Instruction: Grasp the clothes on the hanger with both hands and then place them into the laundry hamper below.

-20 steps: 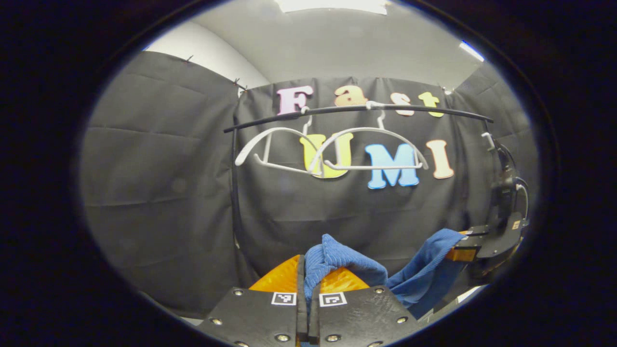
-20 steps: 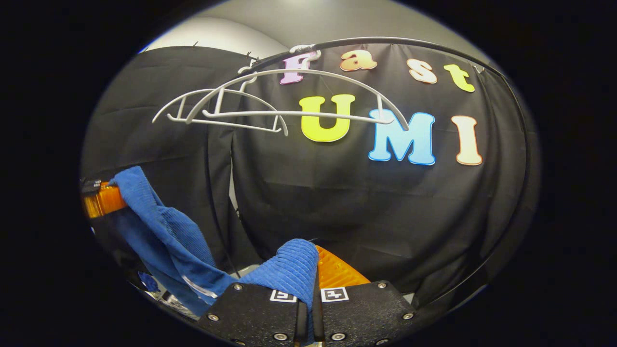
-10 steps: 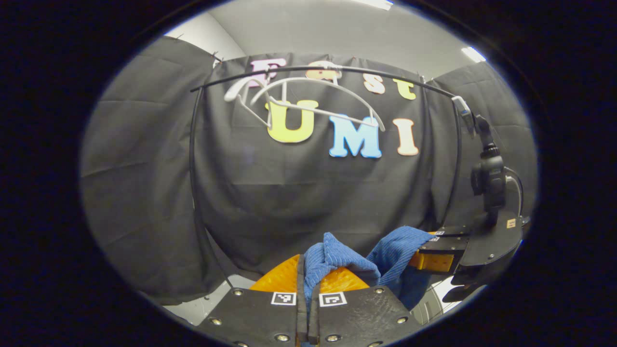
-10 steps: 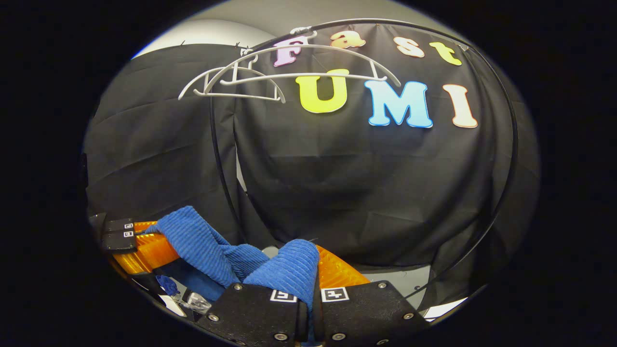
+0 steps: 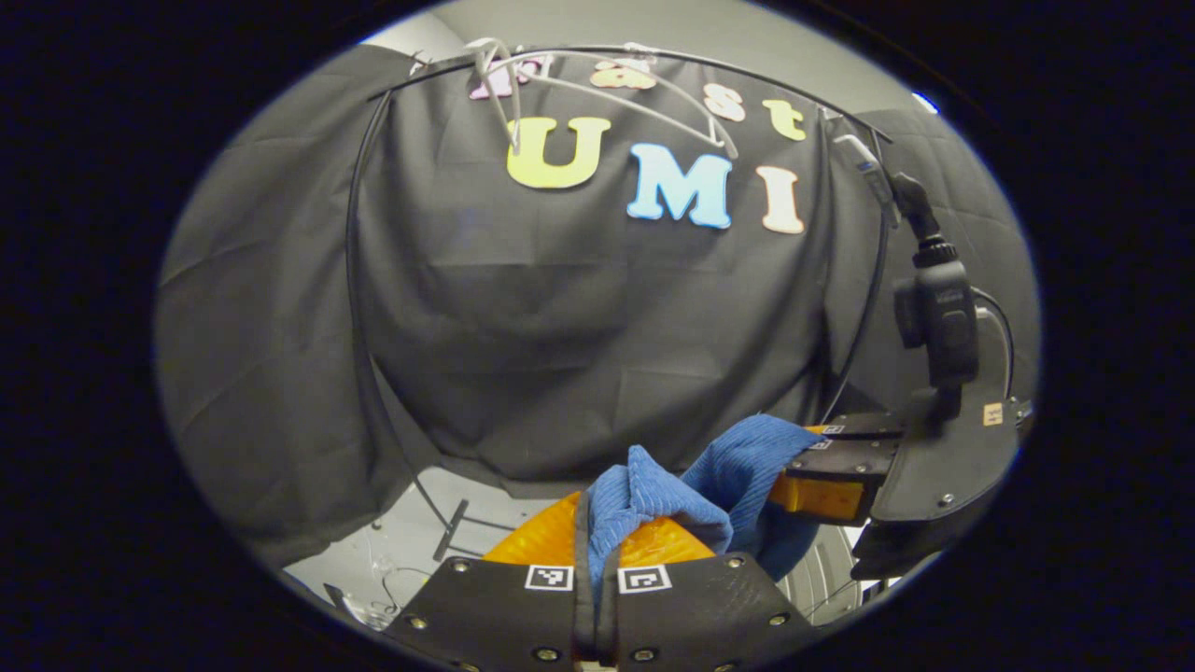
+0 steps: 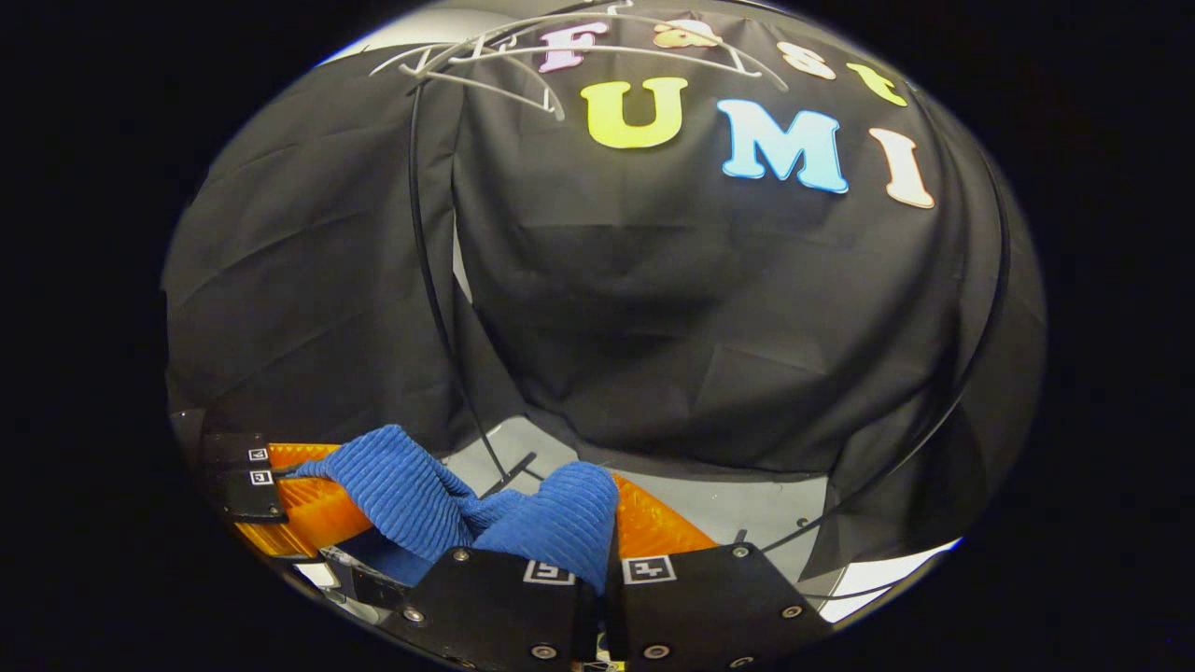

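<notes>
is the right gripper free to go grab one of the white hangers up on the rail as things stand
Probably not. The right gripper is shut on the blue garment, and the left gripper pinches the same cloth. The white hangers hang bare on the rail far above, so it would have to let go first.

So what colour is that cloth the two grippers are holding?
Blue, with a ribbed texture. The cloth shows best in the right gripper view.

blue cloth (image 6: pixel 551 523) between closed jaws
</notes>
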